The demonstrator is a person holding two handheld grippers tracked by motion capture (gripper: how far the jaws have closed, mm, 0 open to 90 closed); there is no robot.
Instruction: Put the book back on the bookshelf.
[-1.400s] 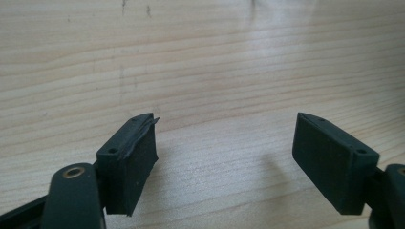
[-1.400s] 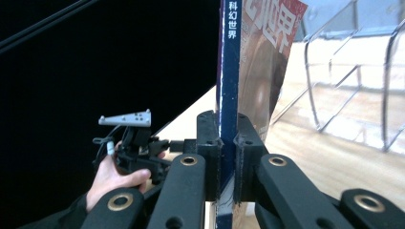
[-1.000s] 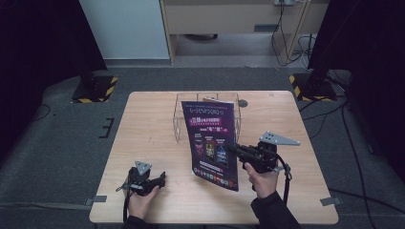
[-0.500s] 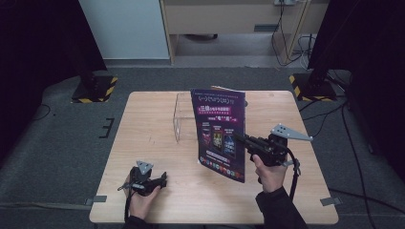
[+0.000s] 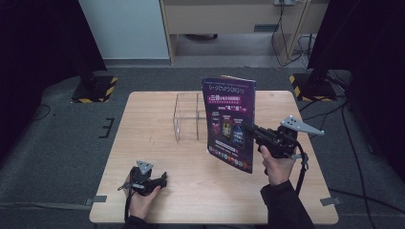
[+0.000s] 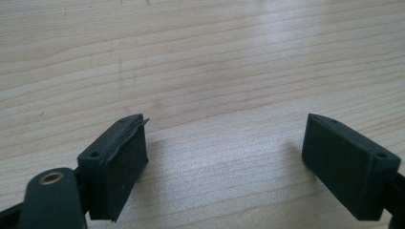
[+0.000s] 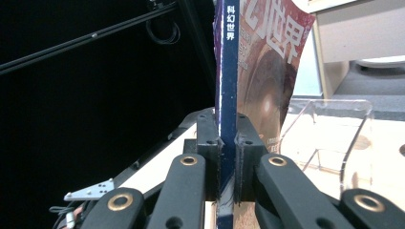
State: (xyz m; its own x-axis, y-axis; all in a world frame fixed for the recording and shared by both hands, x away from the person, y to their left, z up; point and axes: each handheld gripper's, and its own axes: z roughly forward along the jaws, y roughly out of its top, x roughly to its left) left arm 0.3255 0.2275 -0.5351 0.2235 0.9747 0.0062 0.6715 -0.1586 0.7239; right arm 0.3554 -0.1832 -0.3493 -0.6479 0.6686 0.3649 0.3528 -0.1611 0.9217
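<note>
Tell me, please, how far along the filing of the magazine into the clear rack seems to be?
Done: the magazine is off the table, upright, with the right gripper shut on its spine. In hand: it hangs beside the clear rack, not in a slot. Left: probably lowering it in and releasing. The left gripper rests open over the table.

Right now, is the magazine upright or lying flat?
Upright. The right gripper clamps the magazine by its spine, holding it on edge above the table, beside the clear rack.
</note>
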